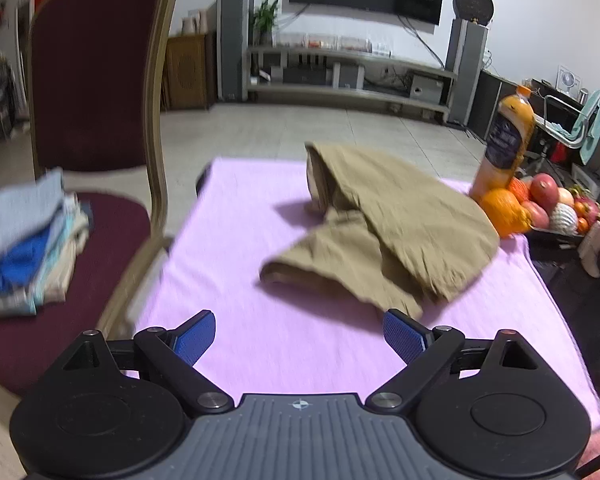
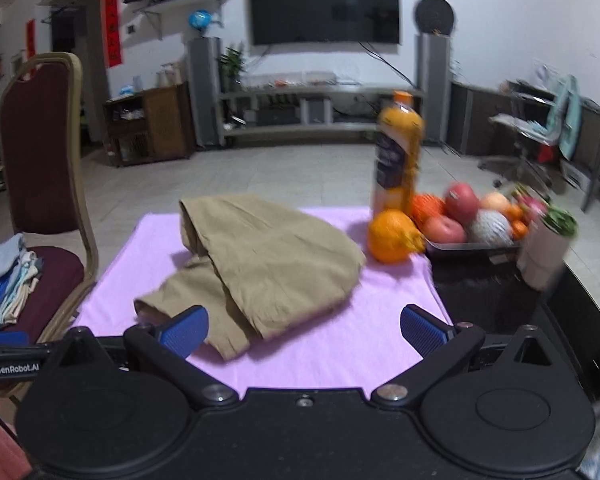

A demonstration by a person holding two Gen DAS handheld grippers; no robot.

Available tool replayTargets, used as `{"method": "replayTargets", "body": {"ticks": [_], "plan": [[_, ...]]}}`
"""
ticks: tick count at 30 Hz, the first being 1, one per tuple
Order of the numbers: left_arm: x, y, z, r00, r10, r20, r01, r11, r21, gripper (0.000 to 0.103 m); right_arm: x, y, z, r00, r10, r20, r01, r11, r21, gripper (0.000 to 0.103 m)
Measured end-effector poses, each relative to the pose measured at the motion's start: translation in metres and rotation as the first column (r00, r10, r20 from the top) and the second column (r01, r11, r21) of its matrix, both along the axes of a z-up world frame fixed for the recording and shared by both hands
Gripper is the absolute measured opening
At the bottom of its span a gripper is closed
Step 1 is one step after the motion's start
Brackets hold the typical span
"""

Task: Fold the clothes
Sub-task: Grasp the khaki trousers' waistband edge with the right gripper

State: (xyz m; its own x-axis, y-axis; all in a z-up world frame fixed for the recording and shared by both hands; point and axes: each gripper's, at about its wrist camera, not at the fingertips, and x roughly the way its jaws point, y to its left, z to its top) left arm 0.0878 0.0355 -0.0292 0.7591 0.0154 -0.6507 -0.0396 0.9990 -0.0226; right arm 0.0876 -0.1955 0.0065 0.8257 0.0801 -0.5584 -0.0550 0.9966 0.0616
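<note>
- Khaki shorts (image 1: 384, 224) lay loosely folded on a pink cloth (image 1: 260, 320) spread over the table, towards its far side; in the right wrist view the shorts (image 2: 260, 264) reached from the far edge of the cloth (image 2: 340, 344) down to its near left part.
- Left gripper (image 1: 299, 334) hovered over the bare near part of the cloth with its blue pads spread wide and nothing between them; the near hem of the shorts sat just beyond its right pad.
- Right gripper (image 2: 304, 332) was likewise released, jaws wide, empty; its left pad overlapped the near edge of the shorts in the view, contact not clear.
- Stacked folded clothes (image 1: 28, 240) rested on the seat of a maroon chair (image 1: 96, 80) left of the table.
- An orange juice bottle (image 2: 398, 152) stood upright at the cloth's far right corner, with an orange (image 2: 392, 236) just in front and a fruit tray (image 2: 472, 220) beside it.
</note>
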Motion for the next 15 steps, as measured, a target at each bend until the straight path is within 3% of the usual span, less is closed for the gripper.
{"method": "replayTargets", "body": {"ticks": [2,4,5,7,10,12,15], "plan": [[0.016,-0.004,0.002,0.999,-0.019,0.027,0.018,1.0,0.005,0.094,0.023,0.008,-0.004,0.999,0.05,-0.001,-0.05,0.999,0.004,0.097],[0.033,-0.007,0.001,0.998,-0.04,0.048,0.04,0.999,-0.002,0.097,0.049,0.017,-0.012,0.996,0.086,-0.023,-0.086,0.996,0.006,0.079],[0.042,-0.007,-0.004,0.998,-0.048,0.045,0.048,0.999,-0.012,0.097,0.062,0.022,-0.019,0.994,0.098,-0.041,-0.098,0.995,0.005,0.065],[0.058,-0.008,-0.017,0.999,-0.049,0.024,0.049,0.998,-0.032,0.096,0.087,0.031,-0.036,0.99,0.121,-0.078,-0.121,0.993,0.004,0.053],[0.068,-0.003,-0.043,0.999,-0.044,-0.001,0.044,0.997,-0.059,0.096,0.115,0.042,-0.07,0.979,0.159,-0.126,-0.163,0.987,-0.019,0.053],[0.07,0.001,-0.059,0.999,-0.037,-0.006,0.036,0.996,-0.077,0.096,0.132,0.05,-0.095,0.97,0.174,-0.171,-0.186,0.981,-0.052,0.066],[0.079,0.008,-0.071,0.999,-0.014,-0.047,0.01,0.997,-0.081,0.096,0.151,0.062,-0.126,0.958,0.187,-0.217,-0.218,0.968,-0.128,0.075]]}}
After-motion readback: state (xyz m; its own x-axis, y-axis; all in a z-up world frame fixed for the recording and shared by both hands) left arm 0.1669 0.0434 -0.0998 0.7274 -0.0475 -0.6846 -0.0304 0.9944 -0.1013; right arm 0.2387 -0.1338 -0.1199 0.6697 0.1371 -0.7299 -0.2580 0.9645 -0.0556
